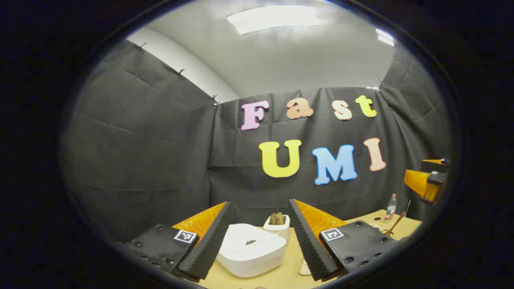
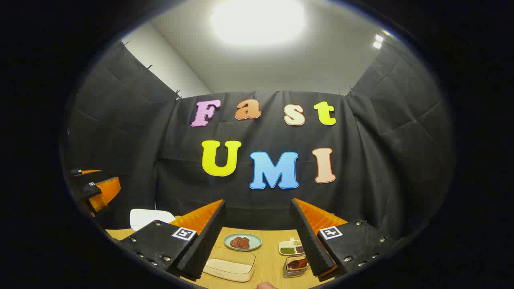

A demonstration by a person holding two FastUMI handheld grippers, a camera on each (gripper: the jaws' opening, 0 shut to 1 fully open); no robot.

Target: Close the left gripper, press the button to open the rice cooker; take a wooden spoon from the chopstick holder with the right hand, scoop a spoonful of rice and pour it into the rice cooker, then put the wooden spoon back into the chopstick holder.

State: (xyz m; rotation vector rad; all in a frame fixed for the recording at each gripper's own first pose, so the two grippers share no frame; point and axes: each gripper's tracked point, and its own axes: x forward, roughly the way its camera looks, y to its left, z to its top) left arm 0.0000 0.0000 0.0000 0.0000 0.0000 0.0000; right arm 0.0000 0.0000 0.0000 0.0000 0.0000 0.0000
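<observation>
- from the left gripper view, my left gripper (image 1: 259,235) hangs above the table (image 1: 295,271) with its jaws spread wide and nothing between them.
- the rice cooker (image 1: 251,249) sits on the table right in the gap between those fingers, white, lid down and closed, a small dark mark on top of the lid.
- just behind the cooker stands the chopstick holder (image 1: 278,226), a white cup with brownish wooden handles poking out of it; i can't tell which one is the wooden spoon.
- far right in that view i see the other gripper (image 1: 426,184) held up in the air, well apart from the cooker; below it a small bottle (image 1: 390,208) stands on the table near the wall.
- from the right gripper view, my right gripper (image 2: 257,237) is also spread open and empty, held over the table.
- between its fingers lies a clear rectangular container (image 2: 229,268) with a pale layer in it, which looks like the rice.
- behind the container is a round plate (image 2: 242,242) with reddish pieces on it, and to its right a small divided dish (image 2: 291,247) with green and dark grains.
- a small container (image 2: 295,265) with something reddish-brown sits just beside the right finger.
- at the left of this view the left gripper (image 2: 96,190) shows up high, with the white cooker lid below it.
</observation>
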